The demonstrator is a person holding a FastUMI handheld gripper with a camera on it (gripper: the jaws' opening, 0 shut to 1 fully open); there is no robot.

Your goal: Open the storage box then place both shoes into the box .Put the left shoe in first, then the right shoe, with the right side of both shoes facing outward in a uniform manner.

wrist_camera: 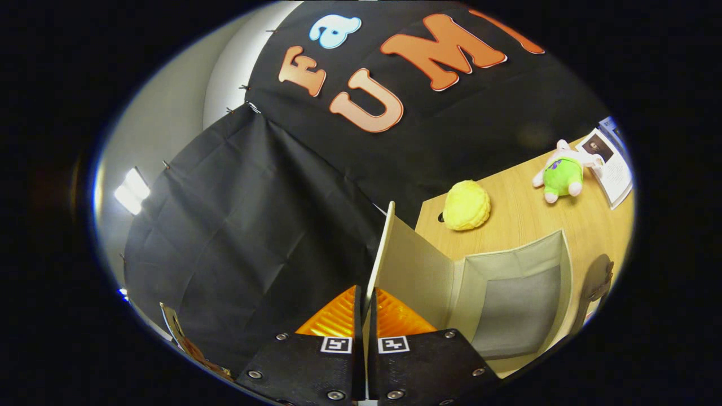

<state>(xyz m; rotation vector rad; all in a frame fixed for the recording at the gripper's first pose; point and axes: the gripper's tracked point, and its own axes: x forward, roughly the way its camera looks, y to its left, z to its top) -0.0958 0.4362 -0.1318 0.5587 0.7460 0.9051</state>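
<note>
My gripper (365, 301) is shut on the edge of the storage box's lid (414, 265), a pale beige panel that stands raised on edge between my fingers and runs on beyond them. To the right of the lid the storage box (510, 307) lies open, showing its beige walls and grey bottom with nothing inside. A dark brownish shape (598, 282), perhaps a shoe, sits just past the box's far right wall; too little of it shows to be sure.
The box rests on a light wooden table (524, 225). Beyond it lie a round yellow plush (466, 205), a green and white plush toy (561, 176) and a printed booklet (613, 168). Black cloth hangs left of the table.
</note>
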